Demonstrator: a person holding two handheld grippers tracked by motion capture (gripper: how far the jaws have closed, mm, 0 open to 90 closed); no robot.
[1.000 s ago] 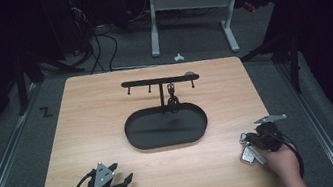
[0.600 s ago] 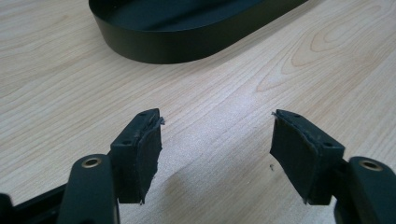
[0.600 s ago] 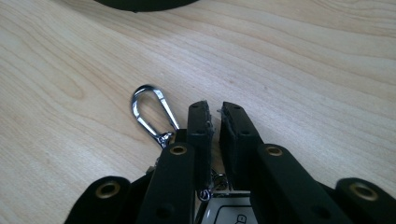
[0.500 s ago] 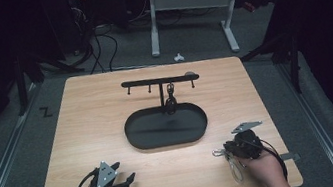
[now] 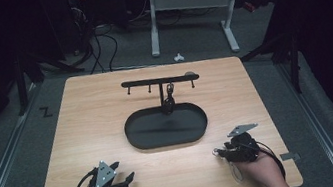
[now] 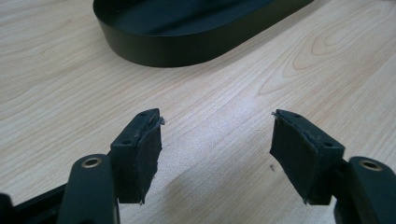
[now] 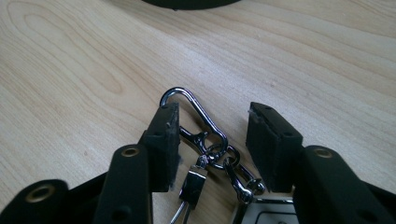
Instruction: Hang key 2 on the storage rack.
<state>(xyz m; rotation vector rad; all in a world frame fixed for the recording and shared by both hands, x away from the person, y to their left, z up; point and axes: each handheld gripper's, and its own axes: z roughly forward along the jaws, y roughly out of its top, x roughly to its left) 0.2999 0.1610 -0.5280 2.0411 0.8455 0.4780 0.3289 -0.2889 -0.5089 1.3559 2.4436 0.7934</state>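
Note:
A silver keychain [image 7: 201,122], made of a carabiner clip, rings and small clasps, lies on the wooden table [image 5: 98,119] between the jaws of my right gripper [image 7: 213,112]. Those jaws have just been opening and stand apart from the metal on the right side; the left pad sits against the clip without squeezing it. In the high view the right gripper [image 5: 217,152] is near the table's front right, with a keychain ring [image 5: 236,172] by the hand. My left gripper [image 5: 128,179] rests at the front left, open [image 6: 217,116] with nothing between its pads.
A black oval tray [image 5: 168,143] lies mid-table, its wall [image 6: 187,46] ahead of the left gripper. Behind it stands a black hook rack [image 5: 158,80] with another keychain [image 5: 169,100] hanging from it. Bare wood surrounds both hands. Table edges are close behind the hands.
My right hand has slid left along the front of the table, bringing the keychain with it, and its jaws have spread apart. The left hand has stayed put.

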